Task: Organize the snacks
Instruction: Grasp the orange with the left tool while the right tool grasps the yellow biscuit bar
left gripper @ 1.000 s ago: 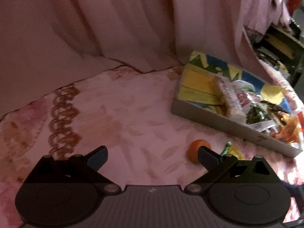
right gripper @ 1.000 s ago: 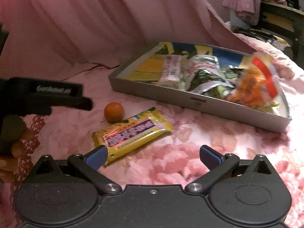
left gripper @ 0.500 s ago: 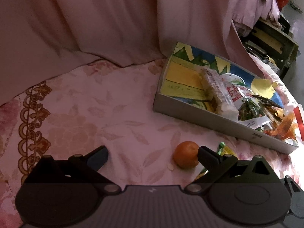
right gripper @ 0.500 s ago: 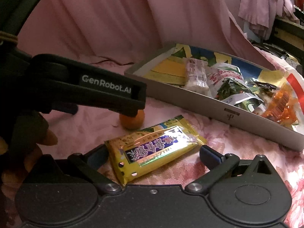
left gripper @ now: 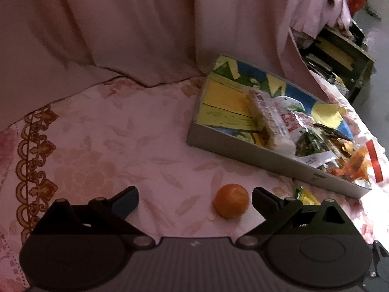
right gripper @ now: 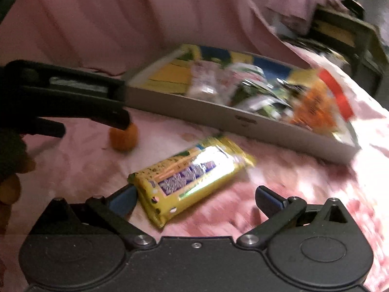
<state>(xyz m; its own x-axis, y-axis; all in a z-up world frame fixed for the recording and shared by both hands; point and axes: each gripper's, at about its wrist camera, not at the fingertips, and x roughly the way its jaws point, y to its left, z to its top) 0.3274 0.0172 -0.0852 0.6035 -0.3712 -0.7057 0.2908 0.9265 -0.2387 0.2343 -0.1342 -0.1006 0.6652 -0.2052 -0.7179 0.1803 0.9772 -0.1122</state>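
Note:
A small orange (left gripper: 231,204) lies on the pink cloth between the fingers of my open left gripper (left gripper: 194,198), close to its right finger. In the right wrist view the orange (right gripper: 124,138) shows partly under the left gripper's black finger (right gripper: 73,102). A yellow snack packet (right gripper: 192,178) lies flat between the fingers of my open right gripper (right gripper: 194,199), its near end by the left fingertip. Only a corner of that packet (left gripper: 305,196) appears in the left wrist view. Beyond stands a grey tray (left gripper: 267,157) with several snack bags; the same tray (right gripper: 206,112) is blurred in the right wrist view.
Pink curtain (left gripper: 145,36) hangs down behind the table. A brown embroidered border (left gripper: 31,165) runs along the cloth on the left. Dark furniture (left gripper: 340,58) stands past the table's right end. A hand (right gripper: 12,175) holds the left gripper.
The left gripper moved right and forward, so the orange now lies between its fingers. The right gripper shifted over the yellow packet; its view is blurred with motion.

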